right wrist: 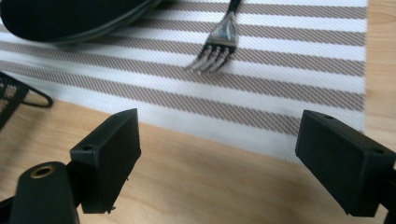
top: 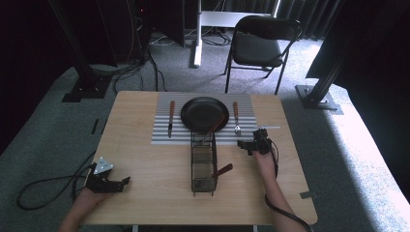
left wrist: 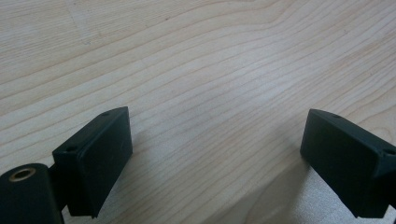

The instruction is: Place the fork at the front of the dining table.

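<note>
wooden table (top: 145, 159), striped mat (top: 162, 133) laid as a place setting: knife (top: 170, 117) left of plate (top: 204, 114), fork (top: 236, 117) right. right gripper (top: 247, 144) gaping near fork, left gripper (top: 121, 182) gaping, idle over bare wood.

Left gripper (top: 126, 181), right gripper (top: 240, 143): jaws wide apart, empty.

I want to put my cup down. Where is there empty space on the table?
Bare wood lies between the left hand-held gripper and the wire basket. It's crowded on the striped placemat, with plate, knife and fork.
</note>
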`<control>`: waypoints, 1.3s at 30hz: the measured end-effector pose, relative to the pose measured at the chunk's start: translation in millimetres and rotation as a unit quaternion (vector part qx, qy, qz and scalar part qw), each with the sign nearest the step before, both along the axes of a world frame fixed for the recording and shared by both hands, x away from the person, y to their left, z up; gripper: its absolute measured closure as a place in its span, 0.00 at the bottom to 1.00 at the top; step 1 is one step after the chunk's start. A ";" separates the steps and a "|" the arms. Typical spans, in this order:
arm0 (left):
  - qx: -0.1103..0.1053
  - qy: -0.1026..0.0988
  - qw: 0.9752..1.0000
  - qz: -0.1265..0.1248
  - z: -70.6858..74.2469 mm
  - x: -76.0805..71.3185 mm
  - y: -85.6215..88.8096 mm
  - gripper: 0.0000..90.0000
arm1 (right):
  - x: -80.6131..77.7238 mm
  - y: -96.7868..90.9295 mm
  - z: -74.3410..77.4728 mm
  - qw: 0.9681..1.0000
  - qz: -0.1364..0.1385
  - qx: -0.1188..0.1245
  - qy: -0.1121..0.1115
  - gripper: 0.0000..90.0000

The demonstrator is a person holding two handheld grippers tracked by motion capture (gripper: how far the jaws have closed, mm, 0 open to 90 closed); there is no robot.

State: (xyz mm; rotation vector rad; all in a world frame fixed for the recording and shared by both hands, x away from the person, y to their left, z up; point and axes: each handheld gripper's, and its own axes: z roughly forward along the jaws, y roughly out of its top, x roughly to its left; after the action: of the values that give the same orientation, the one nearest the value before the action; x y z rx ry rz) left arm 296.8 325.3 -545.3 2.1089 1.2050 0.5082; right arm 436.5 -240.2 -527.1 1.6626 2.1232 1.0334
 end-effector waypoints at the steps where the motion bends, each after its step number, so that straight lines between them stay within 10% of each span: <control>1: 0.000 0.000 1.000 0.000 0.0 0.0 0.0 0.10 | -2.3 -1.2 -0.6 1.000 0.000 -0.002 -0.003 0.15; 39: -0.001 0.000 1.000 0.000 0.0 0.0 -0.1 0.10 | -110.2 -51.8 -12.6 0.996 -0.045 -0.054 -0.062 0.15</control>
State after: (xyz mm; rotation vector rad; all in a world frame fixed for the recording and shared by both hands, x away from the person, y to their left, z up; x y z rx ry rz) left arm 296.9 325.2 -545.3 2.1069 1.2058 0.5081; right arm 326.3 -292.0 -539.7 1.5839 1.9709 0.9511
